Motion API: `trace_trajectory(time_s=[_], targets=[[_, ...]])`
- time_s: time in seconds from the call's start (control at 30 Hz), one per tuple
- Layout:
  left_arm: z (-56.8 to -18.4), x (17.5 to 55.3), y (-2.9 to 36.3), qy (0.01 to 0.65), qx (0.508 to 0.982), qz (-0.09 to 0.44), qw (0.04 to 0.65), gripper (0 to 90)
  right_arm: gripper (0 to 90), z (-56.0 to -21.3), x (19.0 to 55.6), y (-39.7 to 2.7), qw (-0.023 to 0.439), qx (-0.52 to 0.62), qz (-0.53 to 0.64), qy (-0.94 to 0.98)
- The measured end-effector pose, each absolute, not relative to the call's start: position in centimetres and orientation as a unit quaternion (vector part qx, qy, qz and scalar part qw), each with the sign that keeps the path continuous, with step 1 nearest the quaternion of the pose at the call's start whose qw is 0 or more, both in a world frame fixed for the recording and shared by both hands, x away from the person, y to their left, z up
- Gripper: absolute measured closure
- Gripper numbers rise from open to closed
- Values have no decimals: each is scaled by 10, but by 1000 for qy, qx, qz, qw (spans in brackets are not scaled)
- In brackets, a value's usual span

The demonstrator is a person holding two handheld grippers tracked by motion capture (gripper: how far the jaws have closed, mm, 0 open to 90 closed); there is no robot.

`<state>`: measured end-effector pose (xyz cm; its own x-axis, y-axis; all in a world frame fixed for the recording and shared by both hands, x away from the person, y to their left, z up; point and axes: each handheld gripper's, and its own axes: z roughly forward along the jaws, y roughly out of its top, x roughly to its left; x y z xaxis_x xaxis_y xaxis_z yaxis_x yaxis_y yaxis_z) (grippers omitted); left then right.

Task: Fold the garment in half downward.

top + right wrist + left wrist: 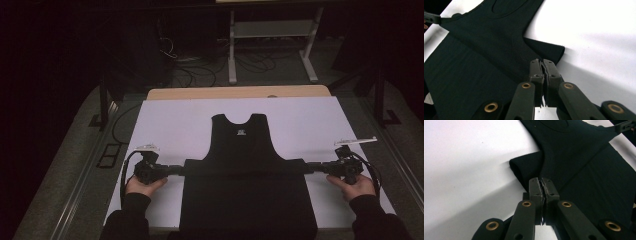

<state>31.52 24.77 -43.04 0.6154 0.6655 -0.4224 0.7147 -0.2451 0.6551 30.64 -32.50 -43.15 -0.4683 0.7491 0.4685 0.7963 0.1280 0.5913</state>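
My left gripper [176,169] has its jaws pressed together on the left end of a folded band of the black T-shirt [245,175], and in the left gripper view [543,185] I see the pads clamped on the cloth just beside the rolled sleeve edge. My right gripper [311,167] mirrors it, jaws pinched tight on the opposite end, and the right gripper view [543,66] shows the same bite on dark fabric next to the other sleeve tip. From each gripper the shirt runs inward toward the middle of the white table [170,125], so the band held between my two hands lies crosswise, left to right, while the garment's long axis runs away from me: the collar end lies flat on the far part of the board and the hem end hangs toward me at the near edge. Both hands sit level with one another, well apart, each at its own end of the fold line, so neither is nearer to the shirt than the other. I judge that the coming move turns on that crosswise line: whichever way I carry the fold, both grippers have to travel together along the shirt's length, keeping the band taut and square to the collar.
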Motion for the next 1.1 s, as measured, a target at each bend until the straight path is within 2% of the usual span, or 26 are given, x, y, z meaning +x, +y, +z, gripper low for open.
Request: trace_trajectory(time_s=[1.1], targets=[[-436, 301, 246, 445, 796, -45, 407, 868, 852, -439, 293, -322, 57, -521, -388, -759]])
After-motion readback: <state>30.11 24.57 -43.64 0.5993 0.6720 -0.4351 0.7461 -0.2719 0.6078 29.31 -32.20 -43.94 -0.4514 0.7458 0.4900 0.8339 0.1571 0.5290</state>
